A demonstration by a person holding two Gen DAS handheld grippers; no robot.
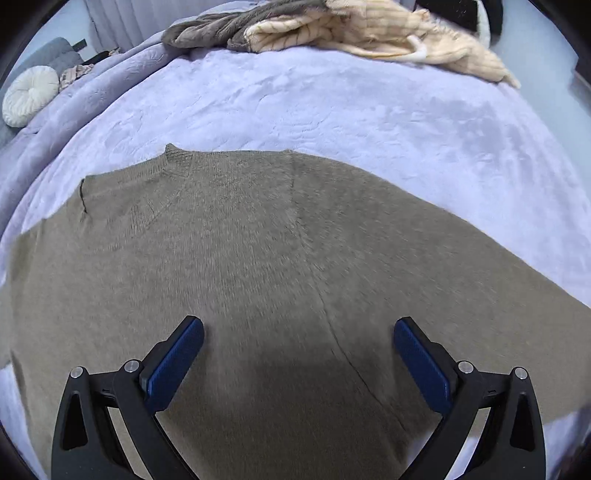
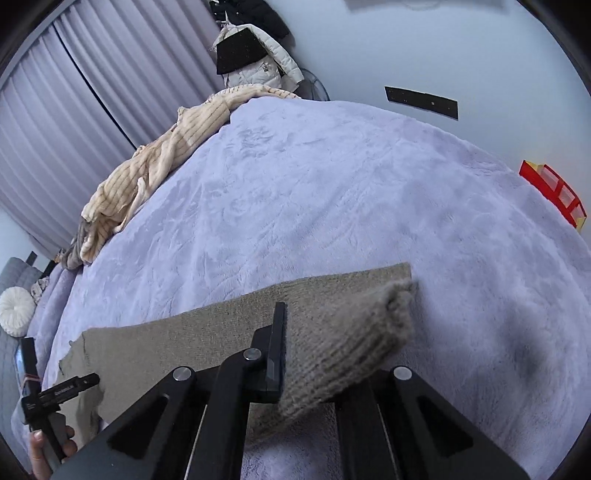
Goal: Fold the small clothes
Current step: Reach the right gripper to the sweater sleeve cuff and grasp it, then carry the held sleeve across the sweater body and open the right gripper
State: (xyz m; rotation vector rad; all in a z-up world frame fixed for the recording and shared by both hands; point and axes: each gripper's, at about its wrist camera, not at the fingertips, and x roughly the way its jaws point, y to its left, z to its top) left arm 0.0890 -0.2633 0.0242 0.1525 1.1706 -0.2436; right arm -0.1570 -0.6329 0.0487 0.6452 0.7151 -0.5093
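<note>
Each hand-held gripper was matte black, the left hand-held gripper (image 1: 298, 330) bearing blue ribbed pads (image 1: 176, 363) on angular arms with triangular cut-outs and silver pivot screws (image 1: 132, 366), the right hand-held gripper (image 2: 286, 325) showing the same black linkage, cut-outs and round silver screws (image 2: 252, 353).

One taupe knit sweater (image 1: 258, 258) laid out on one lavender plush bedspread (image 1: 332, 110). One cream ribbed garment (image 1: 369, 29) heaped at the far edge, one grey fuzzy piece (image 1: 221, 26) beside it. One round white cushion (image 1: 29, 94). Two grippers: left gripper (image 1: 298, 334), right gripper (image 2: 295, 332). One hand (image 2: 40, 458) visible. One red box (image 2: 554, 192). One white puffer jacket (image 2: 258, 62) hanging.
</note>
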